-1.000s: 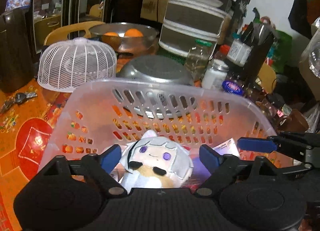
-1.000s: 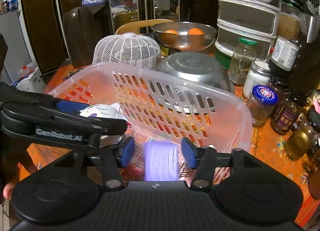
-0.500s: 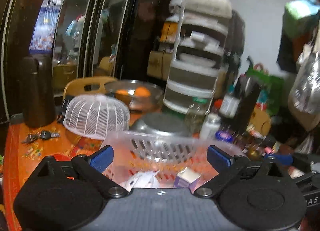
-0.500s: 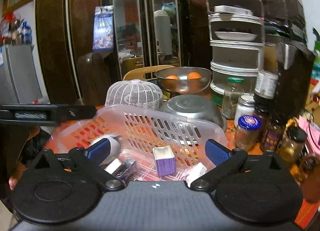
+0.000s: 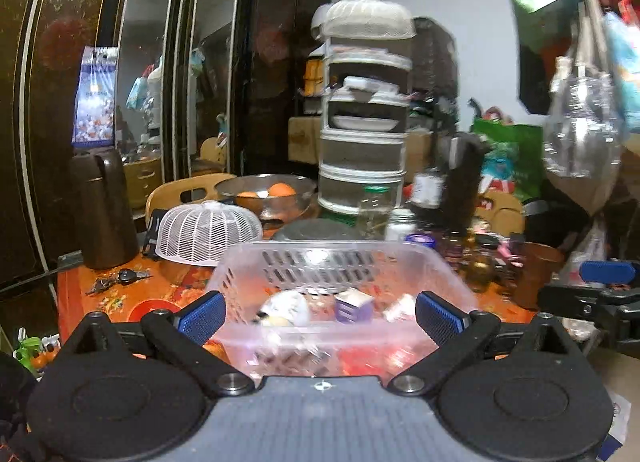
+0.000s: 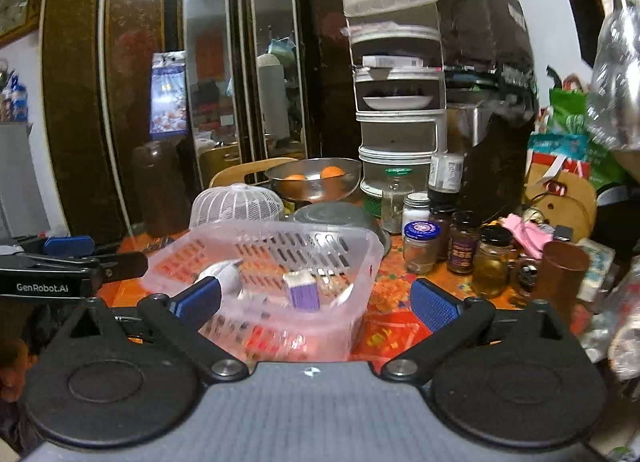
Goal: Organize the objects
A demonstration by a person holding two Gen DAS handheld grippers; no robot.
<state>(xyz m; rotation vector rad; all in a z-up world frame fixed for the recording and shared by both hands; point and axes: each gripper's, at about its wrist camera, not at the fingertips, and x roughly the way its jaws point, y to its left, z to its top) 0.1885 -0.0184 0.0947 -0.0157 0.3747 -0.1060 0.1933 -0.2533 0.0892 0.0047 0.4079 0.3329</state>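
A clear pink plastic basket point(image 5: 340, 254) point(image 6: 372, 246) stands on the orange table. Inside lie a white plush doll point(image 5: 286, 308) point(image 6: 228, 274), a purple box point(image 5: 354, 304) point(image 6: 304, 290) and a small white item point(image 5: 400, 306). My left gripper point(image 5: 320, 318) is open and empty, pulled back in front of the basket. My right gripper point(image 6: 316, 302) is open and empty, near the basket's right front. Each gripper shows at the edge of the other's view.
Behind the basket are a white mesh food cover point(image 6: 236, 206), a metal bowl of oranges point(image 6: 316, 178), an upturned steel colander point(image 6: 336, 214), a tiered rack point(image 6: 400, 122), and several jars point(image 6: 420, 246) at right. Keys point(image 5: 120, 278) and a brown jug point(image 5: 104, 206) are at left.
Both grippers have let go of the plush doll and the purple box in the basket, opened wide, and drawn back and up away from it.
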